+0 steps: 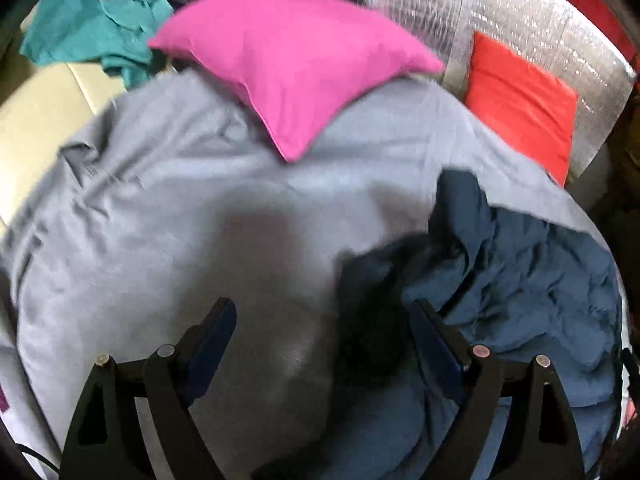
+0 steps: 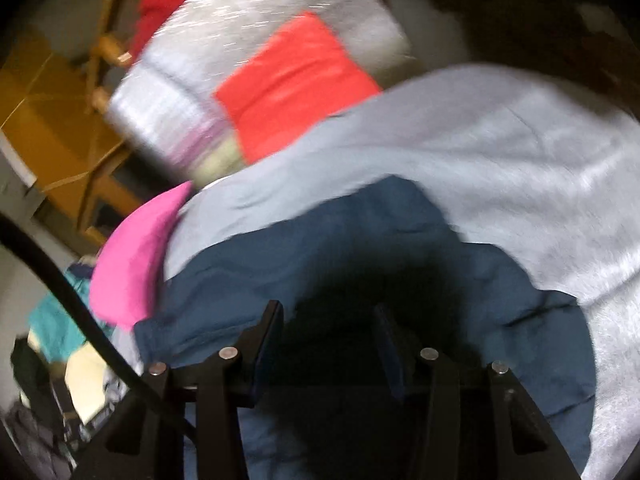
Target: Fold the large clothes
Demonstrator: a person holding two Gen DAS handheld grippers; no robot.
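Soft, limp crumpled navy-blue cloth garment [image 1: 520, 264] below the pink pillow [image 1: 292, 60]: left gripper [image 1: 324, 316] wide open, empty; right gripper [image 2: 328, 320] half-open, gripping nothing—take an edge.

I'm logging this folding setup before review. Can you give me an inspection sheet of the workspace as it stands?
Surface: grey sheet, creased, covers the work area.
Job's things: dark blue garment, crumpled, lying on the sheet; unfolded.
Clutter: pink cushion on the sheet's far edge; red cushion beyond it; teal garment bunched off to the side.
Grippers: left gripper open, nothing between its fingers; right gripper open over the blue garment, not gripping it.
Cables: black cable curving beside the right gripper.
Surroundings: silver foil-like padding; wooden chair.
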